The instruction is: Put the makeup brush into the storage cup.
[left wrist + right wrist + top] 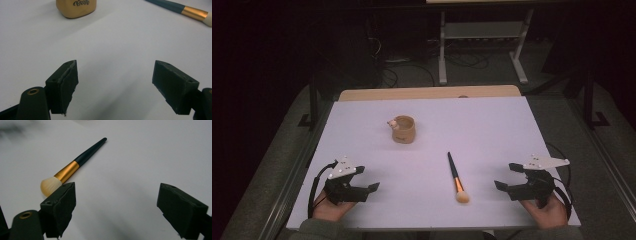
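Jaws stand wide and empty on both the left gripper [371, 179] at seven o'clock and the right gripper [508, 176] at four, so nothing is grasped yet: next, the right likely reaches the brush [455, 177] at six, below the mug [403, 129] at eleven on the bench [492, 130].

A white table with a cup and a brush on it

The table [492, 125] has a plain white top with a strip of light wood along its far edge. A small tan cup [403, 129] (dark lettering on its side, seen in the left gripper view) stands upright toward the far middle. Nearer the front lies a makeup brush [456, 177], flat, dark handle pointing away, gold collar and pale bristles toward the person, well apart from the cup.
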The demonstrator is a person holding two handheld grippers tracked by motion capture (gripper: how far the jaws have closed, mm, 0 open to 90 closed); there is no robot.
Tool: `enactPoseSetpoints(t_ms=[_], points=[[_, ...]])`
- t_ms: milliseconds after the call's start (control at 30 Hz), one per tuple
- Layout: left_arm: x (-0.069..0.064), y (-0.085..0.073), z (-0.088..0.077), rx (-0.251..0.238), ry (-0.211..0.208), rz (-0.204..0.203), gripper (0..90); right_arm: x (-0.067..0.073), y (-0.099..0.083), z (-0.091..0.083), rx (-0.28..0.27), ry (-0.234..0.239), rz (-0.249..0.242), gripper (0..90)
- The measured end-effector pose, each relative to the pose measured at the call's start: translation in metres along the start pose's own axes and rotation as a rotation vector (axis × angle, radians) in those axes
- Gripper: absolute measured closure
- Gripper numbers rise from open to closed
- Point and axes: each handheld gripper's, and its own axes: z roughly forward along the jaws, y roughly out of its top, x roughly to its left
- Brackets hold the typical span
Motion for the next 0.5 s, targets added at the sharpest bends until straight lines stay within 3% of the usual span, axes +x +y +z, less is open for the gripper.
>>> enactPoseSetpoints(t_ms=[267, 500], points=[[0.0, 0.0, 0.0, -0.003, -0.003, 0.001, 20.2, 0.001, 0.003, -0.005, -0.004, -0.005, 0.009, 15.2], [0.002, -0.001, -0.002, -0.013, -0.005, -0.02, 20.1, 0.006, 0.017, -0.004, 0.018, 0.008, 0.007, 16.8]])
